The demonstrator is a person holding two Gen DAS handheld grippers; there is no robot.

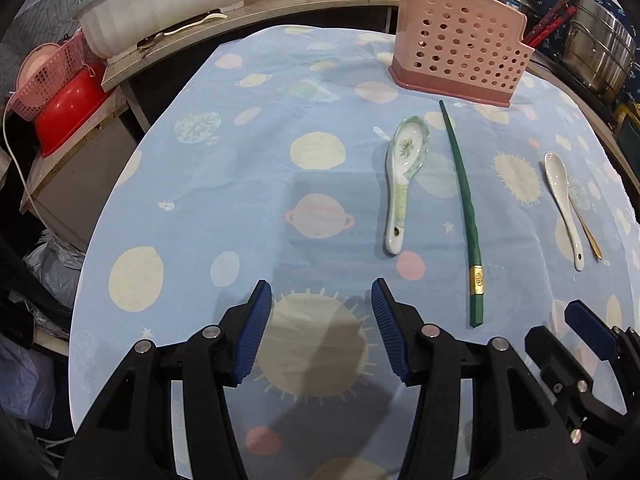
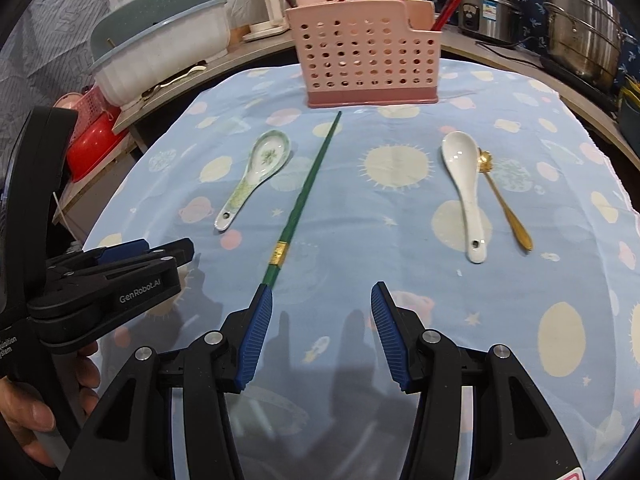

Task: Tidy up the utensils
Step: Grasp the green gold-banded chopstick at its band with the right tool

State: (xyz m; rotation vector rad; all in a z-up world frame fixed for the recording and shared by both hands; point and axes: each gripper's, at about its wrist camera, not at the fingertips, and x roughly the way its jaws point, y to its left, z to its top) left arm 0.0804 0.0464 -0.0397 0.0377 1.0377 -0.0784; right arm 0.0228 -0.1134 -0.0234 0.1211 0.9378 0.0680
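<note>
My left gripper hovered low over the tabletop, its two blue fingers spread apart with nothing between them. My right gripper hung beside it, its fingers also apart and empty; the left one's near tip sat just over the end of the chopstick, though I could not tell whether it touched.

Beyond the fingers I counted four loose utensils on the planet-print cloth: one chopstick, two ceramic spoons and one gold spoon. The chopstick was dark green with a gold band near its thick end, and it lay lengthwise, its thin tip pointing at the holder. Just left of it lay the patterned spoon, white with a green floral print, bowl facing up and away from me, a hole in its handle end. Well apart to the right lay the white spoon, plain and glossy, also bowl-up with a hole in the handle. The gold spoon lay just beside it on the right, slim, with a flower-shaped bowl.

Farthest, at the cloth's far edge, stood one pink holder, perforated with round holes over a darker base. Red chopsticks stood in its right end.
</note>
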